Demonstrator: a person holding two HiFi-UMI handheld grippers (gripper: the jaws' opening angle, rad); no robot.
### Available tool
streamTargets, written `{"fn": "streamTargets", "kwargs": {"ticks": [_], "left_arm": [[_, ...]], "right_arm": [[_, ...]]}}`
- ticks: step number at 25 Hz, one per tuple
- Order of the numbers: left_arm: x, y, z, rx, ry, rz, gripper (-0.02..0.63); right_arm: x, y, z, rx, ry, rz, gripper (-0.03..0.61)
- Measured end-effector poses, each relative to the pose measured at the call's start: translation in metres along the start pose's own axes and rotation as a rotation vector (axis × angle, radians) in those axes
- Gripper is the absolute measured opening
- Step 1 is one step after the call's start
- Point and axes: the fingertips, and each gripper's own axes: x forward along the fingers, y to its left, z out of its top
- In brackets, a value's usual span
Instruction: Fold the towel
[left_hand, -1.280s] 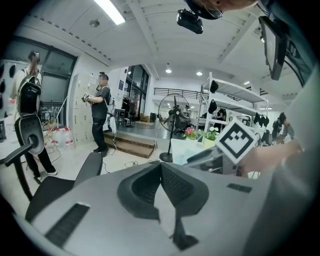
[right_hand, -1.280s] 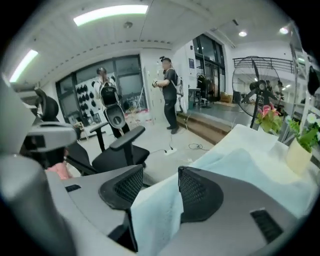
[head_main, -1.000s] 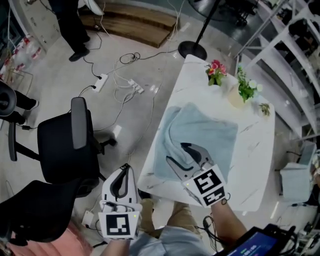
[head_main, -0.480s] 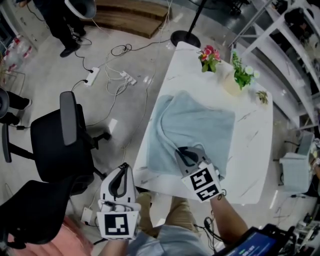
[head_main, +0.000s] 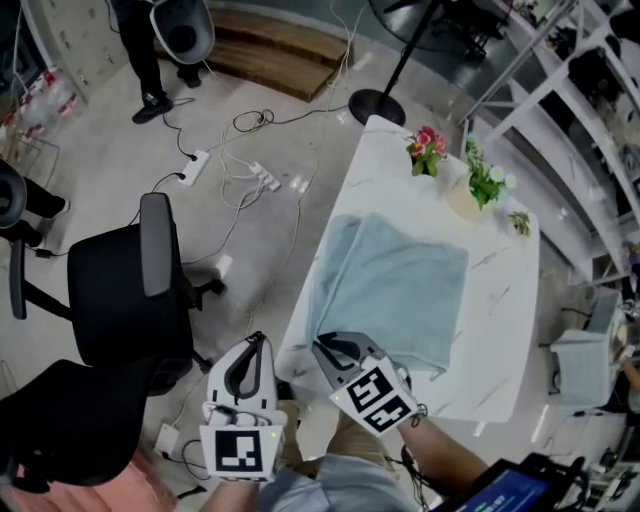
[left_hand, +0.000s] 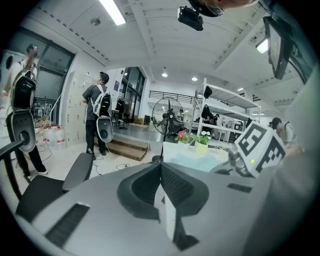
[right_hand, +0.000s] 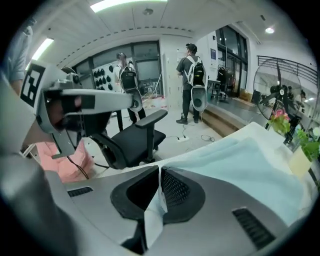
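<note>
For print, only square black-and-white code patterns: one on the marker cube (head_main: 239, 452) of the left tool (head_main: 256, 340), another on the tilted cube (head_main: 373, 397) of the right tool (head_main: 318, 346).

Left tool: held off the near-left edge of the worktop (head_main: 500, 340), above the floor, pointing forward and only slightly down, marker cube turned up toward the head camera. Pressed shut in the left gripper view, jaw against jaw, with nothing between.

Right tool: carried on a forearm (head_main: 440, 448) rising from the bottom of the head view, angled steeply down toward the worktop's near-left corner, cube rolled a little to one side. Just been closing, and now clamped on the near-left corner of the towel (head_main: 395, 290). In the right gripper view, a thin flap of pale blue cloth pinched in the seam between the pads and hanging back toward the camera, the rest stretching away across the worktop.

Towel: pale blue, spread over the middle of the white marbled worktop, doubled along its left side into a raised fold, gripped corner drawn right to the near-left edge. Beyond it at the far end, pink flowers (head_main: 428, 146) and a green plant (head_main: 487, 180) in a pale pot, both apart from the cloth. On the floor to the left, a black office chair (head_main: 130, 290), with a white power strip (head_main: 194, 166) and loose cables farther off.
</note>
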Motion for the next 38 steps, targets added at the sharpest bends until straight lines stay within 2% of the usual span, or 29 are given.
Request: {"fn": "streamTargets", "kwargs": {"ticks": [3,6,8,9,10,11,17,19,22,26,28,30,33,38], "left_arm": [[-0.001,0.008,-0.007,-0.007,0.019,0.007,0.008],[0.001,0.011,-0.017,-0.016,0.036,0.006,0.008],[0.004,0.008,-0.021,-0.022,0.041,-0.002,0.008],[0.005,0.006,-0.023,-0.025,0.044,-0.009,0.008],[0.007,0.003,-0.023,-0.027,0.046,-0.016,0.008],[0.008,0.000,-0.021,-0.027,0.046,-0.025,0.008],[0.019,-0.010,0.001,-0.026,0.015,-0.060,0.006],[0.022,-0.016,0.004,-0.014,0.010,-0.071,0.008],[0.027,-0.028,-0.004,-0.013,0.044,-0.083,0.008],[0.044,-0.050,-0.031,-0.041,0.120,-0.077,0.009],[0.054,-0.057,-0.048,-0.061,0.166,-0.059,0.041],[0.063,-0.061,-0.065,-0.095,0.208,-0.021,0.067],[0.076,-0.062,-0.085,-0.127,0.268,0.053,0.098],[0.090,-0.059,-0.108,-0.083,0.363,0.145,0.101]], "right_arm": [[0.023,0.003,-0.020,-0.010,0.053,0.006,0.037],[0.035,0.002,-0.024,-0.003,0.044,0.007,0.038],[0.036,0.005,-0.023,0.027,0.038,0.056,0.047],[0.034,0.009,-0.021,0.041,0.042,0.096,0.093],[0.029,0.014,-0.017,0.051,0.043,0.134,0.175],[0.022,0.016,-0.011,0.053,0.038,0.161,0.201],[-0.024,0.019,0.022,0.065,0.001,0.248,0.209],[-0.037,0.013,0.031,0.027,-0.016,0.234,0.207],[-0.064,-0.035,0.053,-0.016,-0.090,0.140,0.206],[-0.082,-0.140,0.073,-0.109,-0.118,-0.001,0.204],[-0.075,-0.185,0.079,-0.177,-0.122,-0.044,0.189],[-0.057,-0.217,0.083,-0.257,-0.110,-0.041,0.186],[-0.017,-0.246,0.076,-0.329,-0.061,0.027,0.183],[0.031,-0.271,0.043,-0.357,0.008,0.123,0.167]]}}
